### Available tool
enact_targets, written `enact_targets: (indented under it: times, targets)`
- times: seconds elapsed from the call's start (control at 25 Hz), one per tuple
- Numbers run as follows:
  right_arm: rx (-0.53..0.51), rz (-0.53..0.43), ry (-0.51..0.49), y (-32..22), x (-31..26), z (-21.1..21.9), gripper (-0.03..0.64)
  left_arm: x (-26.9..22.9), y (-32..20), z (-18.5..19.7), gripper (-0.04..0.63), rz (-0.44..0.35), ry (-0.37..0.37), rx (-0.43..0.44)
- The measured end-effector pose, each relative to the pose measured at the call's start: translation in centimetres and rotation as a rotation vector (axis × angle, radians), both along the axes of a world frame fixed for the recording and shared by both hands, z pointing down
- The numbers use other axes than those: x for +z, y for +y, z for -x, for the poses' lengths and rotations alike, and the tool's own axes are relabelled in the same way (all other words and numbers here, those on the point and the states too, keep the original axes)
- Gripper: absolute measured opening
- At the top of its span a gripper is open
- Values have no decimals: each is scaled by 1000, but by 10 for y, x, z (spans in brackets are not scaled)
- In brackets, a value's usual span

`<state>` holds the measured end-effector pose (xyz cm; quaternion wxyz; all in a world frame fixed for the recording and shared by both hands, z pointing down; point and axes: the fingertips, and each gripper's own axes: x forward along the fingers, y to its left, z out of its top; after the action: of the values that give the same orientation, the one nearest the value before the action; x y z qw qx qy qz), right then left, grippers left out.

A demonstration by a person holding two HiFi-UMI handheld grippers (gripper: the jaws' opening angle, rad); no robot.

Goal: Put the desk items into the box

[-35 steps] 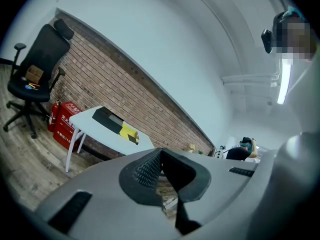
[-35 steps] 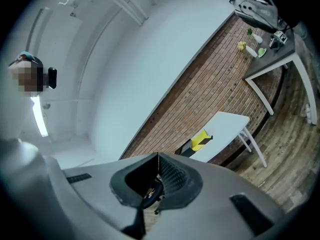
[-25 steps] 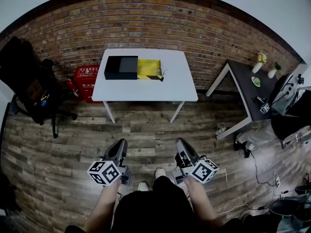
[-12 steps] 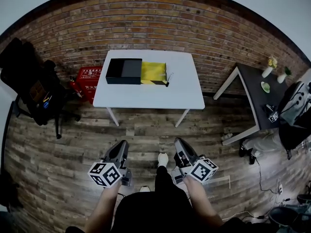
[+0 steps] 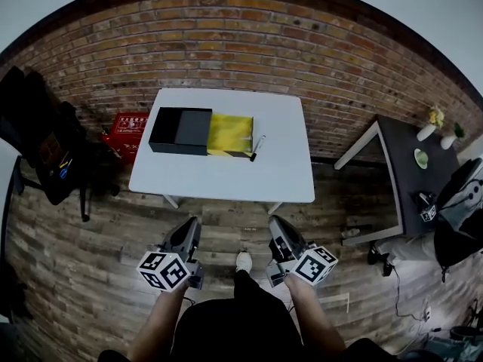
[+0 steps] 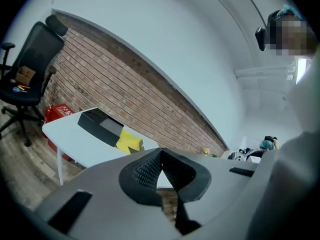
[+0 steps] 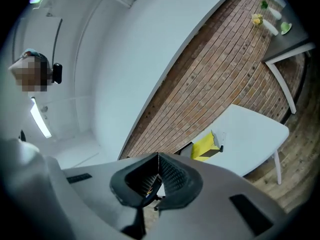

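Observation:
A white table [image 5: 226, 173] stands ahead of me against the brick wall. On it lie a black box [image 5: 179, 130] with a grey inside, a yellow and black item [image 5: 230, 135] right against the box, and a dark pen [image 5: 257, 148] beside that. Both grippers hang low over the wood floor, well short of the table. My left gripper [image 5: 189, 231] and right gripper [image 5: 278, 229] are shut, with nothing between the jaws. The left gripper view shows the box [image 6: 99, 126] and the yellow item [image 6: 129, 141] past its closed jaws; the right gripper view shows the yellow item [image 7: 204, 146].
A black office chair [image 5: 41, 145] stands at the left, and a red crate [image 5: 122, 127] sits by the table's left legs. At the right stands a dark side table [image 5: 407, 179] with small pots and cups, and a bag [image 5: 462, 217] lies beyond it. Plank floor lies between me and the table.
The table has come nearer and looks larger in the head view, shifted a little to the left. Both grippers keep the same pose, still shut.

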<state>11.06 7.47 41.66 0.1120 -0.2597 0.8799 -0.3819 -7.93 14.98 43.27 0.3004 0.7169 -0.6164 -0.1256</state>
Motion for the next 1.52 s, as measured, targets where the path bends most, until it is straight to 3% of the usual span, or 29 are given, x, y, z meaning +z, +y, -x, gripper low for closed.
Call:
enact_targets:
  times: [0.48, 0.84, 1.04, 1.28, 1.52]
  targets:
    - [-135, 7, 27, -128, 17, 12, 21, 2, -119, -7, 12, 19, -34, -65]
    - [-191, 30, 46, -164, 35, 18, 21, 12, -149, 1, 14, 51, -42, -115]
    - [-210, 21, 120, -172, 49, 22, 21, 13, -161, 5, 12, 60, -48, -125]
    - [-216, 13, 213, -182, 76, 33, 21, 21, -187, 6, 14, 78, -49, -85]
    - [-176, 7, 320, -205, 102, 47, 21, 38, -219, 6, 12, 108, -92, 11]
